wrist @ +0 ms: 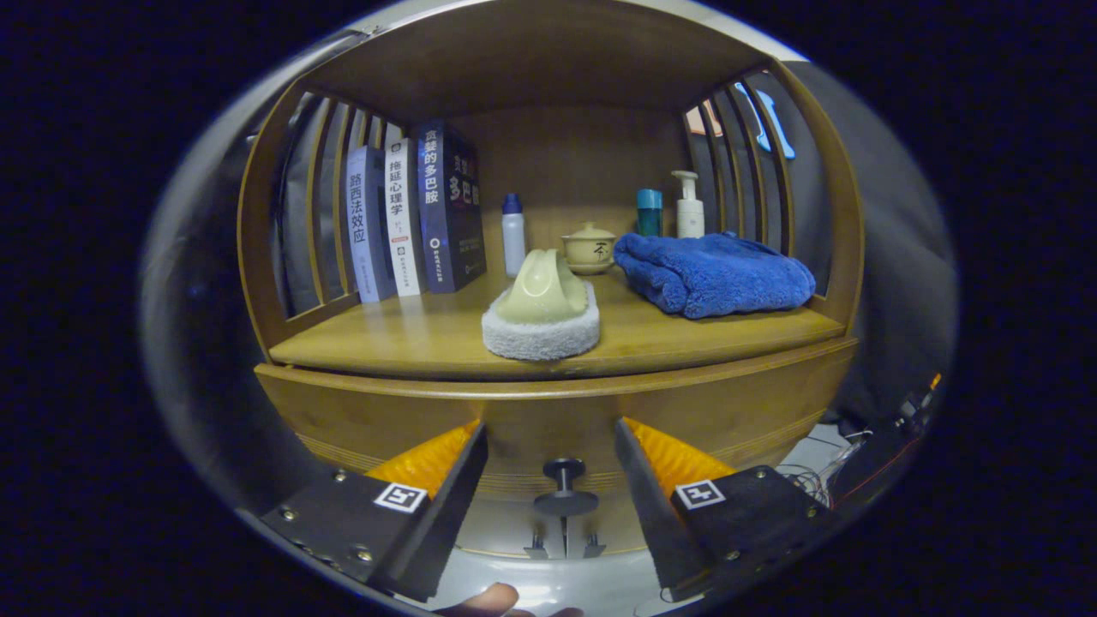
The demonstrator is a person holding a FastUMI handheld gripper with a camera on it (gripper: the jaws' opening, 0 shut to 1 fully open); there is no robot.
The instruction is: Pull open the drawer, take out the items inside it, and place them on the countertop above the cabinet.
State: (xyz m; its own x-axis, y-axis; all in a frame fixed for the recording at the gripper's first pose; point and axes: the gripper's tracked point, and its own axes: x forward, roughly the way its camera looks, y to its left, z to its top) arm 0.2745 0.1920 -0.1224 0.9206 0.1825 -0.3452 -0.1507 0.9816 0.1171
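A wooden cabinet stands in front of me, its drawer front (548,420) shut below the countertop (411,338). A dark round knob (563,470) sticks out from the drawer, and it lies between my two fingers, a little ahead of the fingertips. My gripper (548,446) is open; neither finger touches the knob. What is inside the drawer is hidden. On the countertop, just above the knob, rests a scrubbing pad with a pale green handle (542,310).
A folded blue towel (713,272) lies to the right on the countertop. Three books (416,218) stand at the left, with a small white bottle (512,233), a lidded cup (588,248), a teal bottle (649,211) and a pump bottle (688,206) along the back. Slatted side walls enclose the shelf.
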